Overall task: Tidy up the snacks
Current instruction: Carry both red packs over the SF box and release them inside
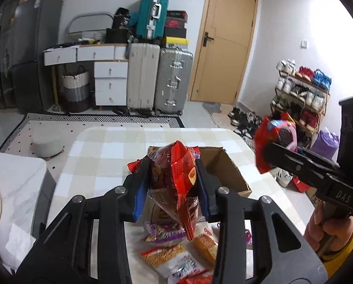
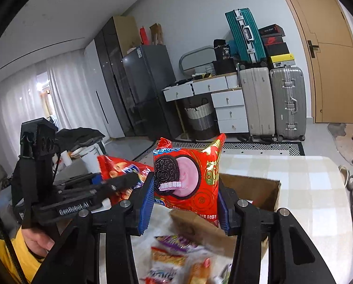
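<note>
My left gripper (image 1: 172, 177) is shut on a crumpled red snack bag (image 1: 176, 182), held in the air above the table. Behind it stands an open cardboard box (image 1: 226, 165). My right gripper (image 2: 184, 189) is shut on a red Oreo strawberry packet (image 2: 188, 175), also lifted, just in front of the cardboard box (image 2: 259, 187). In the left wrist view the right gripper (image 1: 266, 156) with its Oreo packet (image 1: 273, 137) hangs at the right. The left gripper (image 2: 131, 179) with its red bag (image 2: 119, 168) shows at the left of the right wrist view. Several loose snack packets (image 1: 174, 253) lie on the table below.
The checked table (image 1: 110, 146) carries the box and the snack pile (image 2: 176, 258). A person's hand in a yellow sleeve (image 1: 330, 232) holds the right gripper's handle. Suitcases (image 1: 157, 80), a white drawer unit, a fridge, a door and a shoe rack (image 1: 301, 97) stand beyond the table.
</note>
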`<state>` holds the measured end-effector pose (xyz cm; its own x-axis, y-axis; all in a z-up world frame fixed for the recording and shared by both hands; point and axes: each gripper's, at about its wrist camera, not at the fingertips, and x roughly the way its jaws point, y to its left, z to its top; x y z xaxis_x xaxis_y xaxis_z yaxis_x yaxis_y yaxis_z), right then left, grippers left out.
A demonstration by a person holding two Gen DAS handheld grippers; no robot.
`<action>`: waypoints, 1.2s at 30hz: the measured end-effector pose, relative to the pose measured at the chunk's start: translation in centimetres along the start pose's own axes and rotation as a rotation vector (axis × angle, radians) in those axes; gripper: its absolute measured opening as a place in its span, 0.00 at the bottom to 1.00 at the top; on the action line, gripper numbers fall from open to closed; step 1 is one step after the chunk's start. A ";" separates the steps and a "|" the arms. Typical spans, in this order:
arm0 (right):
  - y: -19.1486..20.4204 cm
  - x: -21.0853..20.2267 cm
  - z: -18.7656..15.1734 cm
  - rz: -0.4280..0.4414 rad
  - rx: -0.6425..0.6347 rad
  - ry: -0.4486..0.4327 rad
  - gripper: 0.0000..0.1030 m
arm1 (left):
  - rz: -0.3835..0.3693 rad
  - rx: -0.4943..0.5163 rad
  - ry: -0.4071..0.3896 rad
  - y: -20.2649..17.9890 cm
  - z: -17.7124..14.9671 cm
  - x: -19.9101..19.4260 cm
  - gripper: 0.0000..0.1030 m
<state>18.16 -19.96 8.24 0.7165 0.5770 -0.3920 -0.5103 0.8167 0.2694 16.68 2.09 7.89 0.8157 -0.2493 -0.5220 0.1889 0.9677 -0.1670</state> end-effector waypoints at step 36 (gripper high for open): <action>-11.7 14.2 -2.5 -0.093 0.127 0.292 0.45 | -0.045 -0.006 0.306 -0.7 0.6 25.2 0.33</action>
<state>33.13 -21.36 -2.66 0.5816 0.4885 -0.6505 -0.3728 0.8708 0.3205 37.48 -4.88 -4.64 0.6037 -0.2927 -0.7415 0.2174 0.9553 -0.2001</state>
